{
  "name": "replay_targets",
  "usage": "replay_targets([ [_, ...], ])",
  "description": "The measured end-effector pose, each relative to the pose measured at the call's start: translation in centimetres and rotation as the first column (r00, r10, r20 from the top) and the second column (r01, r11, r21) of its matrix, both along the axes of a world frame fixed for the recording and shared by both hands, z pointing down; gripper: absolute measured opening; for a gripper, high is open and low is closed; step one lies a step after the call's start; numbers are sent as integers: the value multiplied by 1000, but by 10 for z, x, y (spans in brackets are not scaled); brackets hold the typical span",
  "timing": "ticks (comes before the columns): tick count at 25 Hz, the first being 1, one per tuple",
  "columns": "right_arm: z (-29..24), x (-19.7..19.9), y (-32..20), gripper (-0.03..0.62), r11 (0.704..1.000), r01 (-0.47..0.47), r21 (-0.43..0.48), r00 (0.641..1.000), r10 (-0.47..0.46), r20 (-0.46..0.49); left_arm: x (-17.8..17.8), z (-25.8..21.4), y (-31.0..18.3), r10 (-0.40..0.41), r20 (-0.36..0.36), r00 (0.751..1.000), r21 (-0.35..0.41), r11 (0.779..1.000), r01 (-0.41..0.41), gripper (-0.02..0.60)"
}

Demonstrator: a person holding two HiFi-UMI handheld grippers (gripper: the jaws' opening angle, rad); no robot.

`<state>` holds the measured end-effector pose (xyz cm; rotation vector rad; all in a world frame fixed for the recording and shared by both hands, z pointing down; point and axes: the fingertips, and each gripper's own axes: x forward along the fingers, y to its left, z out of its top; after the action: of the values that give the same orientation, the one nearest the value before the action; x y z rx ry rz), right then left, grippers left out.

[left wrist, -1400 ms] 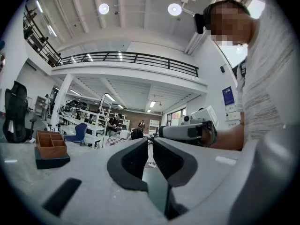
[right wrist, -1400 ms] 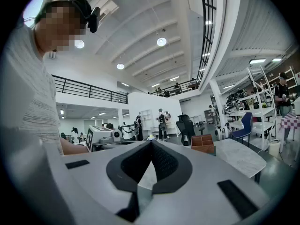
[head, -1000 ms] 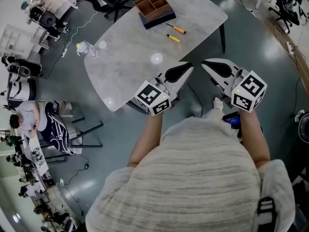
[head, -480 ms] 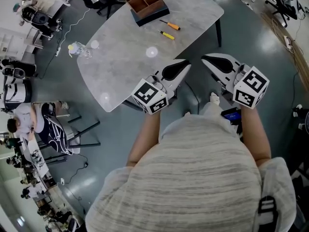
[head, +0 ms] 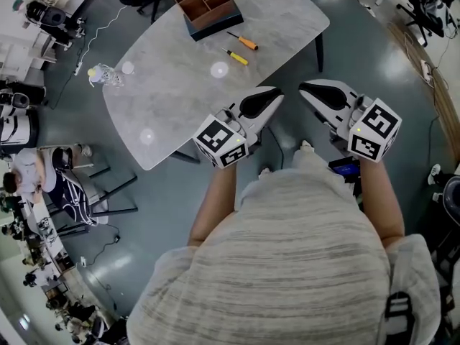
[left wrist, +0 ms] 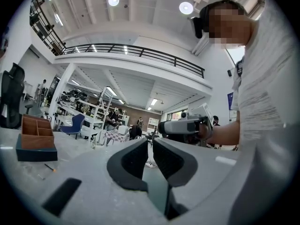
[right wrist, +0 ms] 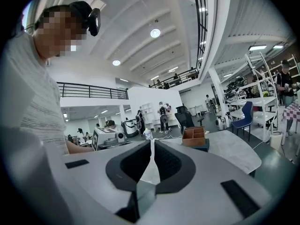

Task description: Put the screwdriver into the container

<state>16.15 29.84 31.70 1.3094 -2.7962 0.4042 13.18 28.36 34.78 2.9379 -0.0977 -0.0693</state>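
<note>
Screwdriver on table near container

Beside the brown wooden compartment container, near the grey oval bench's far end: orange-handled screwdriver and yellow-handled screwdriver, lying apart. By the near edge, side by side: left white tongs, right white tongs.

A small clear bottle stands at the grey table's left edge.
</note>
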Motion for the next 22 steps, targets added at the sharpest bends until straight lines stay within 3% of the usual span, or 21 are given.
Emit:
replay_targets([
  [8,-16,72,-21,14,997,74,-8,996,-75,-44,77,-15,-16,-39,-33,999,12,999,39,43],
  [12,-16,87,-29,14,991,134,-18,990,-134,-47,93,-17,-20,-99,-42,994,5,995,100,43],
  [16,-5,76,-45,14,981,191,-45,980,-193,-43,87,-5,-29,-153,-27,988,-19,988,152,43],
  [22,10,30,-99,14,959,274,-73,960,-278,-40,32,8,-90,-277,-21,961,-50,960,276,43],
])
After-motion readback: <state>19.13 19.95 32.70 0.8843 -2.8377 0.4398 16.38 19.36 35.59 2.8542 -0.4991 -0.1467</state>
